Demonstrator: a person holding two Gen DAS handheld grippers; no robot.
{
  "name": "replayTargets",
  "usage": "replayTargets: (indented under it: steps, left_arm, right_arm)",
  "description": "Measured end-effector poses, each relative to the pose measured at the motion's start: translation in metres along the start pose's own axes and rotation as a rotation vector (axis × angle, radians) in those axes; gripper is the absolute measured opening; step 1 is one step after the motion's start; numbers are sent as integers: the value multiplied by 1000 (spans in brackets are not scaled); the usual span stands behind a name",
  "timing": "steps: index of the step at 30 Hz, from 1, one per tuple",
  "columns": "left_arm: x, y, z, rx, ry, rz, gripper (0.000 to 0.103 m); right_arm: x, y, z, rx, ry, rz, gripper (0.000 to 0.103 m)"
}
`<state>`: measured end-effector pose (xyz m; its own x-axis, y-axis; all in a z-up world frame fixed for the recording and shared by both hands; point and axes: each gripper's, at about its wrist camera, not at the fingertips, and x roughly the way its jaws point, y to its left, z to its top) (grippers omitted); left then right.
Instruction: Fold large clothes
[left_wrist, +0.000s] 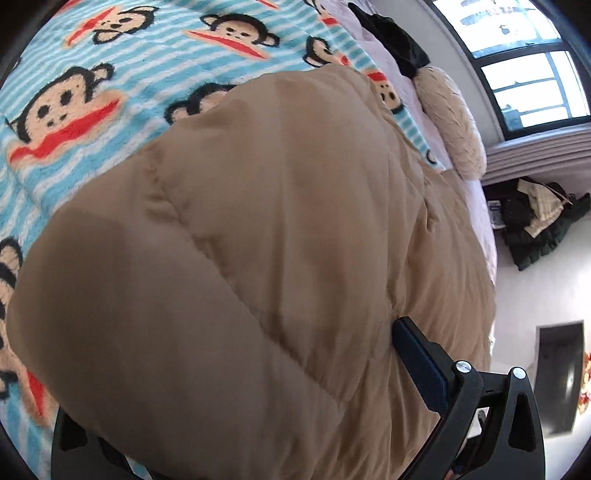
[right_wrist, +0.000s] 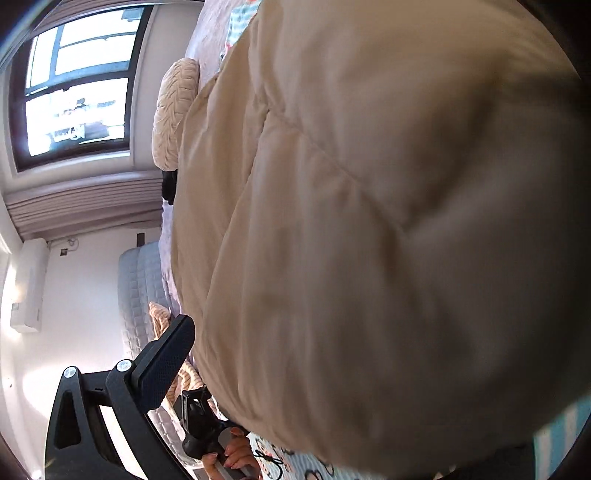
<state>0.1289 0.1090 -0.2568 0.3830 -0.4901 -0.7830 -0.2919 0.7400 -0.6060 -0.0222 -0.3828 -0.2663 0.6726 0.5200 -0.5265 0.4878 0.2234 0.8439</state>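
Both grippers in tan jacket (left_wrist: 258, 240) | L gripper (left_wrist: 332, 387) prob pinching it | R gripper (right_wrist: 295, 369) same

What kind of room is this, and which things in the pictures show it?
Most likely a bedroom at home. A tan padded coat lies on a bed covered by a monkey-print blanket, with a cream pillow by the window. A pile of clothes sits on the floor.
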Motion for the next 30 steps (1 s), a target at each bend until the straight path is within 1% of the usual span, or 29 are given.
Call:
replayTargets:
  steps: [2,3,4,5,6,7,8,9,10,11,12,14,17,20,24,27,30]
  left_arm:
    - [-1,-3,2,4,-2,-5,61]
    - [-3,-4,2,5,1,-26,52]
    - [-5,-7,2,17,-2,-30,41]
    - [-8,-12,1,46,-12,-17,34]
    - [-12,-20,-1,93,-23,5,32]
    - [-15,-27,-1,128,-31,22,27]
    - [-20,-36,-4,178,-43,43,23]
    - [-25,-43,-6,216,-53,56,22]
    - [-31,-51,-9,263,-65,70,21]
    - [-37,-59,-12,308,-76,77,20]
    - [-43,-65,-15,344,-83,76,20]
    - [-55,-72,-20,391,-88,69,20]
    - [-75,-70,-30,428,-69,51,20]
    - [-91,-63,-41,441,-27,34,20]
    - [-126,-35,-79,474,37,20,20]
    - [-145,-15,-107,468,92,21,20]
    - [-159,10,-136,461,138,54,20]
  right_arm:
    - [1,-1,0,18,-2,9,103]
    - [1,-3,0,31,0,17,102]
    - [1,-5,1,50,3,17,101]
    - [0,-7,0,65,6,8,96]
    - [-1,-9,1,81,12,-7,82]
    - [-1,-12,1,99,18,-20,73]
    - [-2,-14,2,111,23,-15,57]
    - [-4,-15,1,115,23,-2,43]
    - [-6,-15,0,110,22,5,39]
    - [-8,-13,-2,103,20,11,31]
    - [-12,-11,-4,95,18,23,27]
    - [-18,-9,-7,81,14,40,23]
    - [-32,-3,-18,49,14,45,21]
    - [-49,-2,-34,27,19,36,21]
    - [-75,-9,-68,12,27,-2,21]
    - [-92,-25,-97,42,36,-22,22]
    - [-106,-42,-122,66,48,-46,22]
